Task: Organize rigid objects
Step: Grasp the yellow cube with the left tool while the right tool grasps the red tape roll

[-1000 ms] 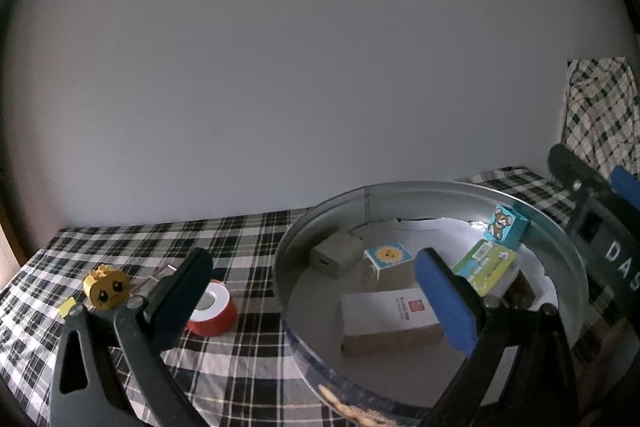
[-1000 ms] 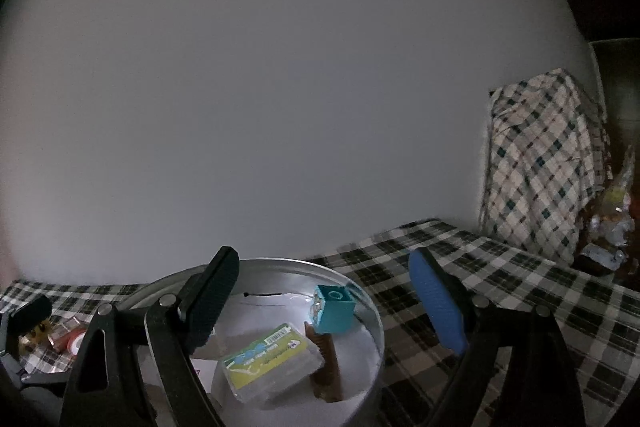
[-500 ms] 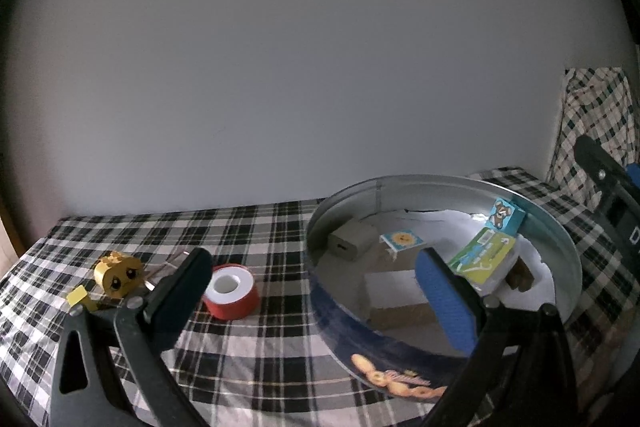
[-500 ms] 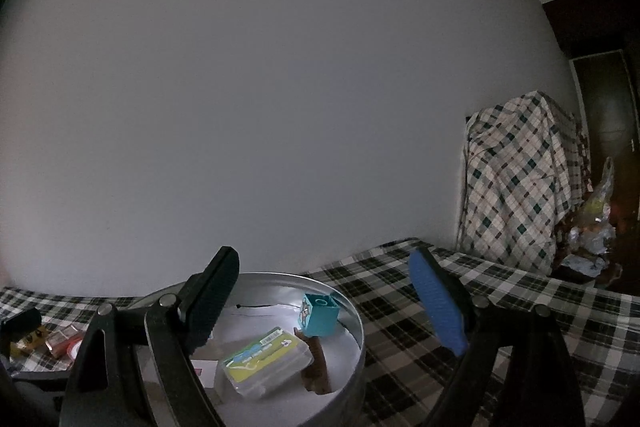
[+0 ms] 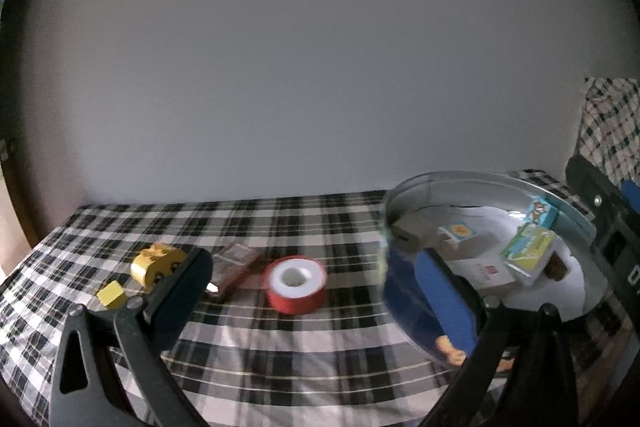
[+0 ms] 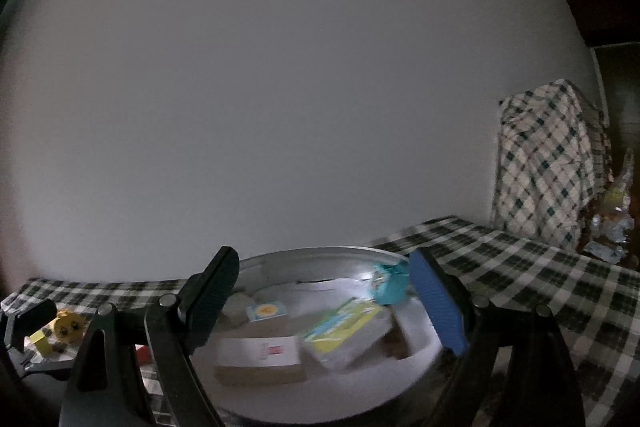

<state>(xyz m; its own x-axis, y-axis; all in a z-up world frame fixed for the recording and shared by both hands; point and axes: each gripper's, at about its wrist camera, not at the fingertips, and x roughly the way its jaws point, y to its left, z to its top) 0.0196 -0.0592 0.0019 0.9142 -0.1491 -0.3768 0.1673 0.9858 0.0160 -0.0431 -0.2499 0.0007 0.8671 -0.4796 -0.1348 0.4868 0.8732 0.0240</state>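
Note:
A round metal cookie tin (image 5: 416, 183) stands on the checked tablecloth and holds several small boxes: a white box (image 5: 490, 273), a green-and-yellow box (image 5: 530, 251) and a teal box (image 5: 542, 211). Left of it lie a red tape roll (image 5: 296, 283), a brown packet (image 5: 236, 263), a yellow toy with a face (image 5: 156, 263) and a small yellow cube (image 5: 111, 294). My left gripper (image 5: 316, 295) is open and empty, above the cloth before the tape roll. My right gripper (image 6: 326, 299) is open and empty, over the tin (image 6: 320, 253).
A white wall runs close behind the table. A checked cloth (image 6: 548, 167) hangs over something at the right, with clutter (image 6: 612, 227) beside it. The table's left edge (image 5: 36, 247) is near the yellow toy.
My left gripper has swung left, from over the tin to facing the tape roll and yellow toy. My right gripper has shifted left to sit over the tin.

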